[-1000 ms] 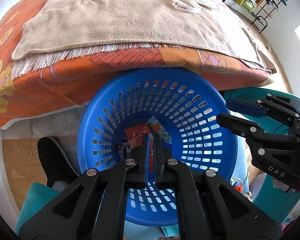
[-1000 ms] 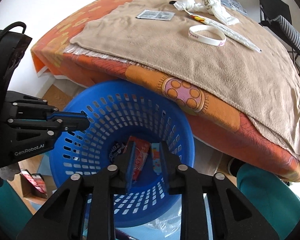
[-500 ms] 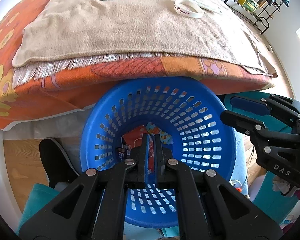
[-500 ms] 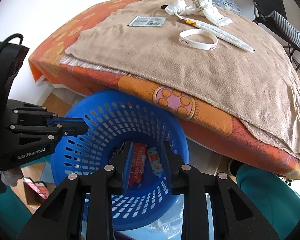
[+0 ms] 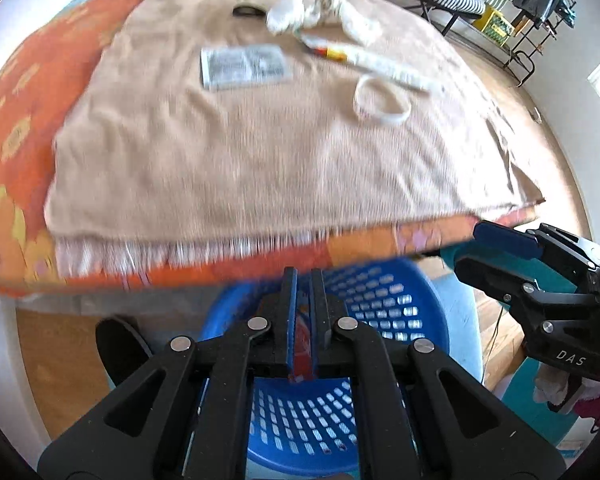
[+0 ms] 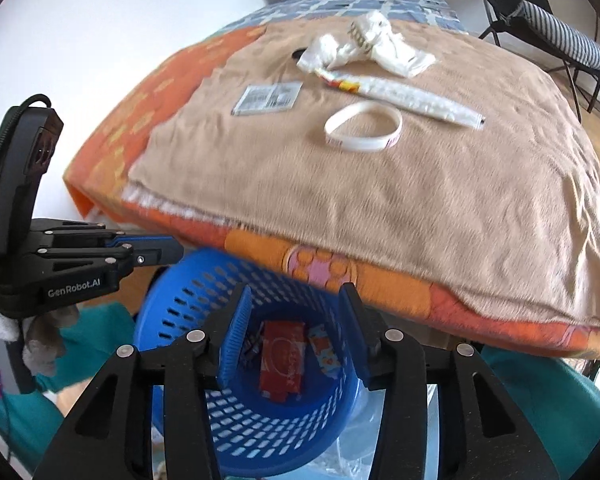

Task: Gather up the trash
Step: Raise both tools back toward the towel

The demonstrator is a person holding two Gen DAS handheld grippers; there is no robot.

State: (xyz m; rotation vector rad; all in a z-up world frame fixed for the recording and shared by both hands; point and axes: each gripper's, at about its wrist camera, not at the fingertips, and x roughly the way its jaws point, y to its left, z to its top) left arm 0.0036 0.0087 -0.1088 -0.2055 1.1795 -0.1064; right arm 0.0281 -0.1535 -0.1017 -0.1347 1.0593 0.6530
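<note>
The blue basket (image 6: 256, 408) sat directly below my right hand-held gripper (image 6: 294, 332), its rim tucked under the edge of the bed (image 6: 380, 280). Inside it, seen between my right fingers, lay a red wrapper (image 6: 281, 360), a small orange-patterned wrapper (image 6: 325, 350) just right of it, and something dark to its left that I could not make out. My right hand-held gripper stood wide apart and held nothing. My left hand-held gripper (image 5: 304, 292) hovered over the same basket (image 5: 380, 320), fingers nearly together with only a thin slit between them; I could not tell whether anything was pinched there.

Ahead of both, on the beige blanket (image 6: 420, 200), the rest of the trash lay well apart from the basket: a white wristband (image 6: 363, 127) nearest, a long white wrapper (image 6: 412, 96) just beyond it, a flat printed packet (image 6: 267, 98) to the left, and crumpled white paper (image 6: 364, 48) farthest off. A small dark item (image 5: 246, 11) lay beside that crumple. The orange bedspread (image 6: 148, 112) showed around the blanket. The overhanging mattress edge stood between my hand-held grippers and those pieces. A striped chair (image 6: 560, 40) stood far right.
</note>
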